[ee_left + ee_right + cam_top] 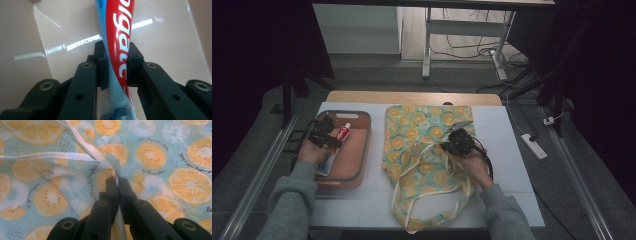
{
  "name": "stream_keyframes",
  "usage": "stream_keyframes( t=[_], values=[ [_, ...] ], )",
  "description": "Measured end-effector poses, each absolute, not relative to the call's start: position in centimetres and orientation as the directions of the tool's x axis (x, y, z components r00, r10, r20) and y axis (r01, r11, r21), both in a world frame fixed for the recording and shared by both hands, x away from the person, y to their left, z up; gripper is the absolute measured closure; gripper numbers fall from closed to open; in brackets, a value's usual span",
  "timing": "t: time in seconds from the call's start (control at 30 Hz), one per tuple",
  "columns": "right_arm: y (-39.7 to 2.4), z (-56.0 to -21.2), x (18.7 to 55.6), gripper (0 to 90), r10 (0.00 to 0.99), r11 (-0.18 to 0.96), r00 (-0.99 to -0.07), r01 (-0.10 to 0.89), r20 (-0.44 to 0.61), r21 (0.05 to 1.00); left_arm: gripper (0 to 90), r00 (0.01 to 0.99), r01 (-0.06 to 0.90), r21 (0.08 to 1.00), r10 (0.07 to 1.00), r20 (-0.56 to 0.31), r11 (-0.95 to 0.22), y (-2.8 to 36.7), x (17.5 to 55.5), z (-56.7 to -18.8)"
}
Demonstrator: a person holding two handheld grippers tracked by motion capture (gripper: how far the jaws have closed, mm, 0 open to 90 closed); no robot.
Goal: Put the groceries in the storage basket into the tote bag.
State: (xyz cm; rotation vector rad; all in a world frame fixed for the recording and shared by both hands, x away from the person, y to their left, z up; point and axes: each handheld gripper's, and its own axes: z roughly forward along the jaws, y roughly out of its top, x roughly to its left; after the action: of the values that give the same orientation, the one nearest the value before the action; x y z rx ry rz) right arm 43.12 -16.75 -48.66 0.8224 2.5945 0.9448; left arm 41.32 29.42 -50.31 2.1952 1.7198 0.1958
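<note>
Toothpaste tube (117, 47) clamped between left gripper (116, 66) jaws (over pink tray (354, 165)), right gripper (117, 185) pinching bag (160, 160).

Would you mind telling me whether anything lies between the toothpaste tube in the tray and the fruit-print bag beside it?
Apart from the tray's own wall, nothing visible does. The left tongs grip the toothpaste tube in the tray; bare white table separates it from the bag, whose edge the right tongs pinch.
</note>
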Motion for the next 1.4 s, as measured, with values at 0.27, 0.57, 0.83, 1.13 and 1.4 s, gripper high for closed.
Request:
stream_keyframes(
  t=[0.27,0.57,0.83,1.13,1.4],
  values=[
    [-16.8,-48.7,43.1,88.4,0.59,0.629,-0.806,0.422,-0.048,0.653,75.2,0.28,0.906,0.365,0.951,-0.13,-0.217,29.5,41.1,-50.2],
    [-16.7,-48.7,43.1,88.4,0.591,0.627,-0.805,0.423,-0.046,0.654,75.5,0.312,0.88,0.428,0.93,-0.195,-0.205,29.7,40.4,-49.1],
    [-16.8,-48.8,43.2,88.4,0.59,0.63,-0.806,0.422,-0.049,0.652,75.7,0.323,0.875,0.439,0.921,-0.217,-0.203,29.8,40.2,-49.1],
    [-16.8,-48.8,43.2,88.4,0.592,0.63,-0.804,0.424,-0.049,0.65,75.7,0.329,0.88,0.425,0.918,-0.22,-0.213,29.8,40.4,-49.6],
    [-16.8,-48.8,43.2,88.4,0.592,0.63,-0.804,0.425,-0.048,0.651,75.7,0.356,0.859,0.469,0.899,-0.256,-0.206,29.8,39.9,-48.2]
  ],
)
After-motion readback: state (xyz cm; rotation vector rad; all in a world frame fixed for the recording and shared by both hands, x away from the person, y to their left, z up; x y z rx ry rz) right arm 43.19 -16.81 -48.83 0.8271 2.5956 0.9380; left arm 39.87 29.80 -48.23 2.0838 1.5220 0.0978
